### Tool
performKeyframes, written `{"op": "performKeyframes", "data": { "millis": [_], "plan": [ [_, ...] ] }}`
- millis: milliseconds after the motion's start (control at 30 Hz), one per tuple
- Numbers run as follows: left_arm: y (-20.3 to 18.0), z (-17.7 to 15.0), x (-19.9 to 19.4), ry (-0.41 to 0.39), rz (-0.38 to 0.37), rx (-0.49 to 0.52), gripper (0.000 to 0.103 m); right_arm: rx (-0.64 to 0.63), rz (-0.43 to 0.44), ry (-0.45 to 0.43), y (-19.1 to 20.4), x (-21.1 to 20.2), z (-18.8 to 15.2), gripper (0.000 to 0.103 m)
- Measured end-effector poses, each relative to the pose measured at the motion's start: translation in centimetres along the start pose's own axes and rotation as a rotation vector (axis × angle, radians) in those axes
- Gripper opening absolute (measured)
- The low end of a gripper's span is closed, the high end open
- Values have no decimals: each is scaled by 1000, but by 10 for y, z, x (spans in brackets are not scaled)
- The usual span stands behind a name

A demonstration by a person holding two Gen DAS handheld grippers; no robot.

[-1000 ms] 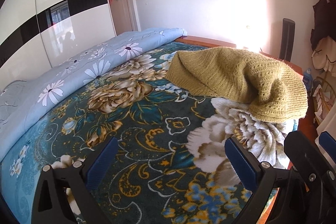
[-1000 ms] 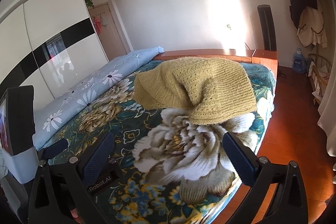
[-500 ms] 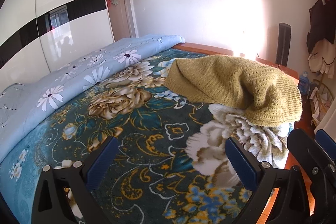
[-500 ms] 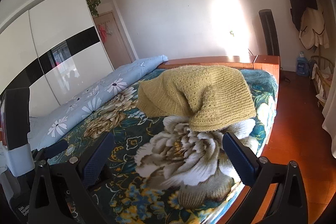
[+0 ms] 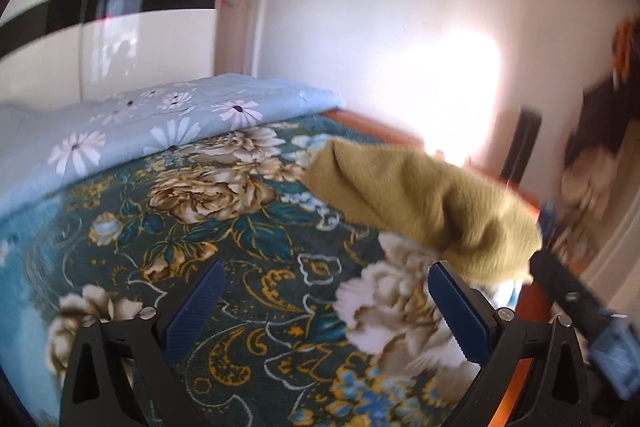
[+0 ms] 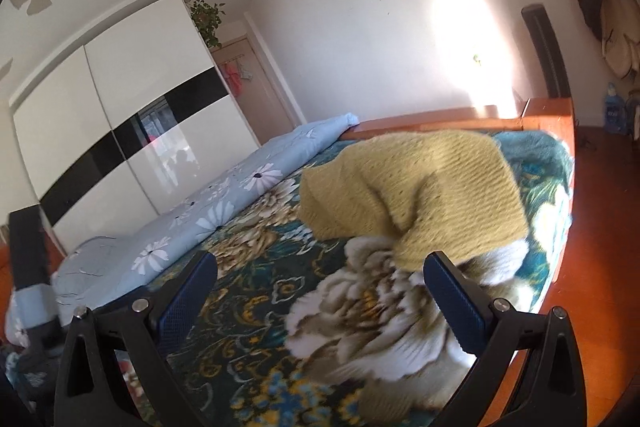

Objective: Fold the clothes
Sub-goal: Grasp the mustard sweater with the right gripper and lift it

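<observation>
A mustard-yellow knitted sweater (image 5: 420, 203) lies bunched on the far right part of the bed, near its foot; the right wrist view shows the same sweater (image 6: 412, 187) ahead and slightly right. My left gripper (image 5: 326, 307) hangs open over the floral blanket, short of the sweater, with nothing between its blue pads. My right gripper (image 6: 320, 303) is open too, above the blanket, its right pad close to the sweater's near hem. Part of the right gripper's body (image 5: 576, 307) shows at the right edge of the left wrist view.
The bed carries a dark teal floral blanket (image 5: 240, 251) and a rolled light-blue daisy quilt (image 5: 168, 123) along its left side. A wooden footboard (image 6: 460, 119) and red floor (image 6: 600, 227) lie right. A white wardrobe (image 6: 120, 115) stands behind.
Both grippers have tilted upward and shifted a little; more wall and ceiling show, and the views are motion-blurred. The sweater lies as before. Both stay open.
</observation>
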State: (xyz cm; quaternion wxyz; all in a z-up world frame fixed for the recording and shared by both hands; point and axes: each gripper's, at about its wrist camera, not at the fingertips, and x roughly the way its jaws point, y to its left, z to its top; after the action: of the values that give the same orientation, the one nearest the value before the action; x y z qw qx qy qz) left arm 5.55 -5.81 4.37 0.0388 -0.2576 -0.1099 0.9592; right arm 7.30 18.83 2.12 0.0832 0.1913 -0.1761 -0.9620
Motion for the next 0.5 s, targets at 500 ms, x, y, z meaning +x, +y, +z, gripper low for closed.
{"op": "performKeyframes", "data": {
  "millis": [500],
  "plan": [
    [177,-34,-41,47,-32,-682,103,116,-127,226,-122,85,20,103]
  ]
}}
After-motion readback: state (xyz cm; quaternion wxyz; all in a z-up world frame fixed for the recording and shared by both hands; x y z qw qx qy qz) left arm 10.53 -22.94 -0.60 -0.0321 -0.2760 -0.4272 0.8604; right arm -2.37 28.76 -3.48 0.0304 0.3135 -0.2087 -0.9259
